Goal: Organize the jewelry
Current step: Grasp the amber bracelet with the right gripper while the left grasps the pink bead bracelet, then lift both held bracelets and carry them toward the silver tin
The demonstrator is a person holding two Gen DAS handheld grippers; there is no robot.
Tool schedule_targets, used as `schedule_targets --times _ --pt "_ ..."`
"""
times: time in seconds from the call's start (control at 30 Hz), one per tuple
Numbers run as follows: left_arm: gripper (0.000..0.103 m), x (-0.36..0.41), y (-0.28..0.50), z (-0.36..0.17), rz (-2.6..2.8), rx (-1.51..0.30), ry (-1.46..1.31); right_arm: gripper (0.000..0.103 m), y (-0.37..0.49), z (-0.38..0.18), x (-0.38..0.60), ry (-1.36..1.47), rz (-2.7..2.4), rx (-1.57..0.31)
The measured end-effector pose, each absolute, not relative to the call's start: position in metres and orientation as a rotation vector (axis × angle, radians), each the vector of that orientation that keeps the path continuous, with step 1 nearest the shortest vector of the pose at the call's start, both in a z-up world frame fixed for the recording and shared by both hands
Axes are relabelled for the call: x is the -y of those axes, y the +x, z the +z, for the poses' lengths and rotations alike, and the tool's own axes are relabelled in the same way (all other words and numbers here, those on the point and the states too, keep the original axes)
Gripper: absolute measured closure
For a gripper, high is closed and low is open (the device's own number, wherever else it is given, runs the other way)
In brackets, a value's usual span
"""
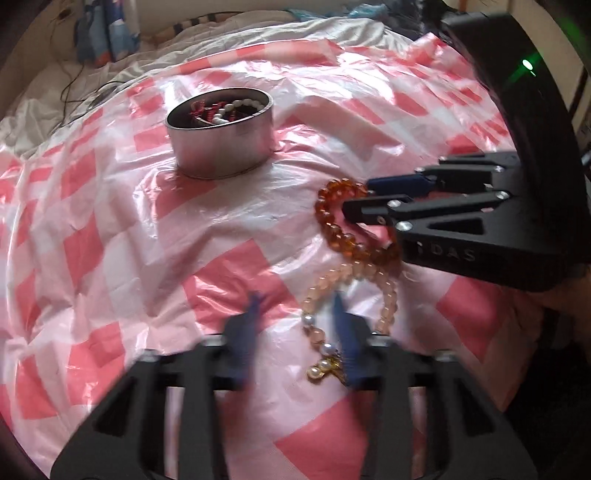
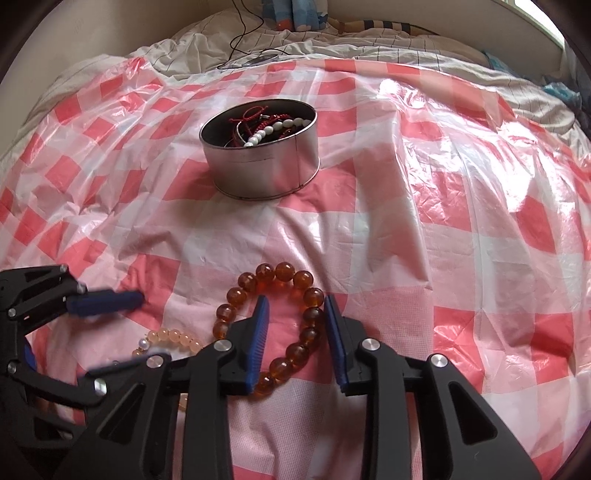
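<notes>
Nearest, L view: left gripper (image 1: 296, 297) points down at the sheet, blurred. Its blue pads stand apart. Part of the peach bracelet (image 1: 390, 299) lies betw. them, not pinched as far as the blur lets me tell. The bracelet's gold charm w/ small pearls (image 1: 325, 367) sits just beside the R-hand pad. The rest of the loop runs out past that pad, toward the amber bracelet (image 2: 275, 271).

R view: right gripper (image 2: 295, 300) is also tilted down, pads apart. It straddles the R side of the amber bracelet. One pad is inside the loop and the other outside. The beads betw. them lie loose, w/ a visible gap on the inner side. The loop lies flat on the sheet, not lifted. Its near end touches or overlaps the peach bracelet; can't tell which. From the L view the same gripper comes in from the R, its two tips either side of the amber beads.

Both bracelets lie on a red-and-white checked plastic sheet (image 2: 443, 221), wrinkled and shiny, spread over a bed.

Further back, well apart from the bracelets, a round metal tin (image 2: 258, 166) stands upright on the sheet, no lid. Inside are a white bead string (image 2: 269, 131) and red cord (image 2: 251, 112), tangled.

Beyond the sheet is rumpled pale bedding (image 2: 184, 48) w/ a thin black cable (image 2: 240, 33) across it. Blue patterned fabric (image 2: 303, 14) is at the far edge.
</notes>
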State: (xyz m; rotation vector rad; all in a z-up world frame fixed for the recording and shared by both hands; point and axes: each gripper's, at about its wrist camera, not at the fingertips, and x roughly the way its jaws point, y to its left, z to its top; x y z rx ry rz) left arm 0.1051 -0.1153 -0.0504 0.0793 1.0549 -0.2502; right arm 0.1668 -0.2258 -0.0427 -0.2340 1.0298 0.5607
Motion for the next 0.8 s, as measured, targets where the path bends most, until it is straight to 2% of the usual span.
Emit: schedule_targets --times 0.03,0.07,0.17,0.47,0.53,0.6,0.67,0.7,0.8 --pt "0.096 0.115 0.104 -0.049 -0.257 -1.054 0.090 0.086 0.166 -0.043 0.225 -0.250 0.559 -1.025" --pt "0.096 0.116 0.103 -0.048 -0.254 -1.049 0.116 0.091 0.164 -0.043 0.223 -0.256 0.560 -1.023" --pt "0.096 0.106 0.102 -0.045 -0.175 -1.038 0.177 0.091 0.162 -0.041 0.222 -0.260 0.567 -1.013" --pt "0.096 0.043 0.105 -0.039 -0.096 -1.057 -0.028 0.090 0.163 -0.043 0.217 -0.203 0.623 -1.044" --pt "0.089 0.043 0.105 -0.045 -0.089 -1.080 -0.022 0.090 0.161 -0.045 0.215 -0.224 0.616 -1.042" --pt "0.088 0.044 0.106 -0.048 -0.090 -1.084 -0.019 0.090 0.159 -0.045 0.212 -0.252 0.610 -1.033" --pt "0.089 0.048 0.106 -0.048 -0.099 -1.089 -0.003 0.091 0.158 -0.045 0.212 -0.258 0.611 -1.030" --pt "0.096 0.049 0.105 -0.048 -0.108 -1.090 -0.002 0.091 0.158 -0.044 0.212 -0.253 0.612 -1.029" --pt "0.097 0.048 0.102 -0.038 -0.133 -1.061 -0.029 0.091 0.160 -0.040 0.220 -0.157 0.653 -1.049"
